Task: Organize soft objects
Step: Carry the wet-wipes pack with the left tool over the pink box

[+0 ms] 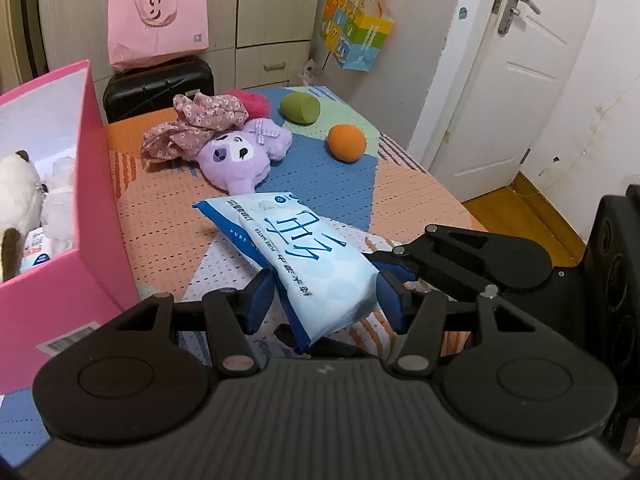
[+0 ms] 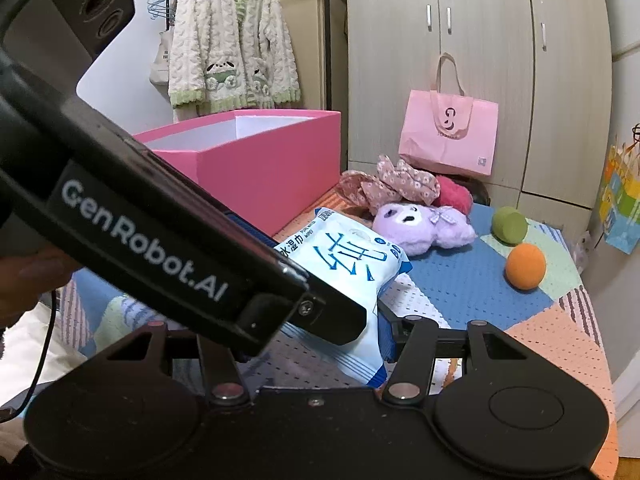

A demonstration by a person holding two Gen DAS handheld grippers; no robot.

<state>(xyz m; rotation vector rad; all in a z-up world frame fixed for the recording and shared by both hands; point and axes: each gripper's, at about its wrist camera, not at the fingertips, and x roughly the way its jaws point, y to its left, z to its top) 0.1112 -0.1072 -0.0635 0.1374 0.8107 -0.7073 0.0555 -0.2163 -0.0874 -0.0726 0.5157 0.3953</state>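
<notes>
A white and blue pack of wet wipes point(image 1: 304, 256) is held above the table, and my left gripper point(image 1: 326, 300) is shut on its near end. My right gripper point(image 2: 316, 344) is also closed on the same pack point(image 2: 344, 268), with the left gripper's body crossing in front of it. On the table lie a purple plush toy point(image 1: 240, 156), a floral cloth point(image 1: 196, 128), a red fluffy item point(image 1: 252, 102), a green ball point(image 1: 300, 107) and an orange ball point(image 1: 346, 142). A pink box point(image 1: 96, 184) at the left holds a cream plush cat point(image 1: 16, 204).
The table has a patchwork mat point(image 1: 168, 220). A pink paper bag point(image 1: 158, 20) sits on a black suitcase point(image 1: 158, 88) behind the table. A coloured gift bag point(image 1: 356, 28) hangs on the wall. A white door point(image 1: 516, 80) stands at the right.
</notes>
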